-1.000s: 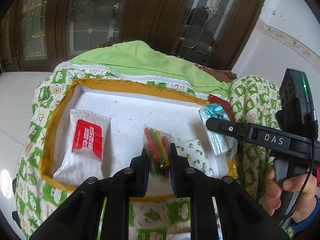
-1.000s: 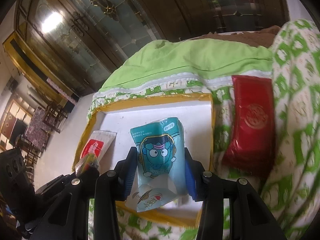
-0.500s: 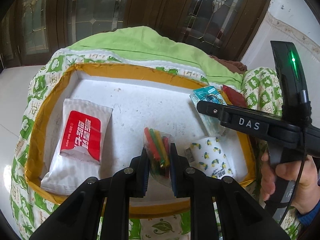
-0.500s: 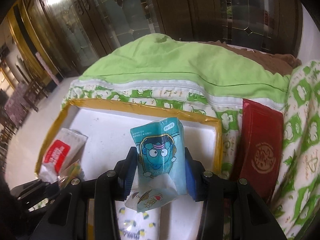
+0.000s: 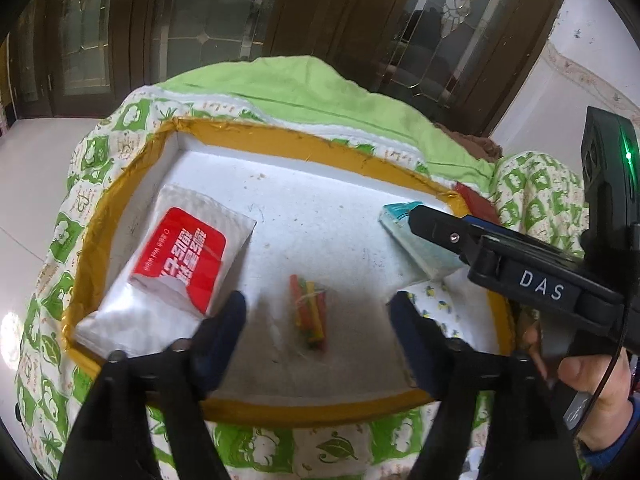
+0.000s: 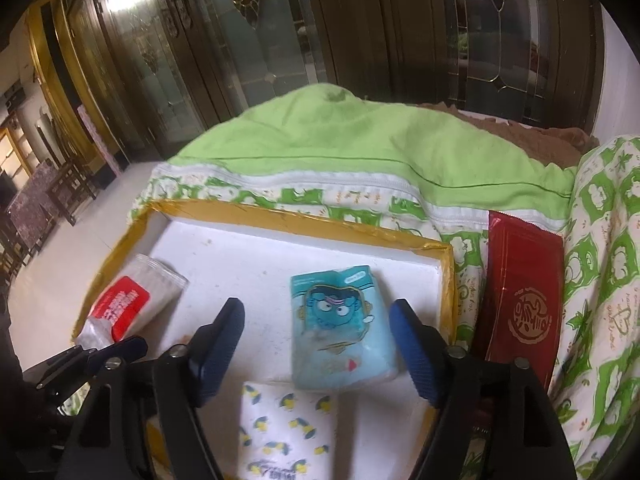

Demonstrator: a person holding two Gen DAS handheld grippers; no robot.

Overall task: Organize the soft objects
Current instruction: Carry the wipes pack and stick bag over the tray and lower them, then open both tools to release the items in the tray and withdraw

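The left gripper point(image 5: 318, 322) has its jaws spread wide and empty, poised above a small clear bag of coloured sticks point(image 5: 309, 313) that lies on the white floor of the yellow-rimmed tray point(image 5: 280, 138). To its left rests a white wipes pack point(image 5: 168, 276) with a red label reading "Wet Wipe" beside larger characters too skewed to read. The right gripper point(image 6: 318, 338) is likewise open and holds nothing; between its fingers, flat on the tray, lies a teal tissue pack point(image 6: 340, 330) printed with a blue cartoon face. Touching its near edge is a white pack with yellow-and-blue birds point(image 6: 286, 428). Outside the tray's right rim, on the green-patterned quilt point(image 6: 600, 280), lies a red sachet point(image 6: 524, 292) (gold seal, unreadable). The right gripper's body reads "DAS".
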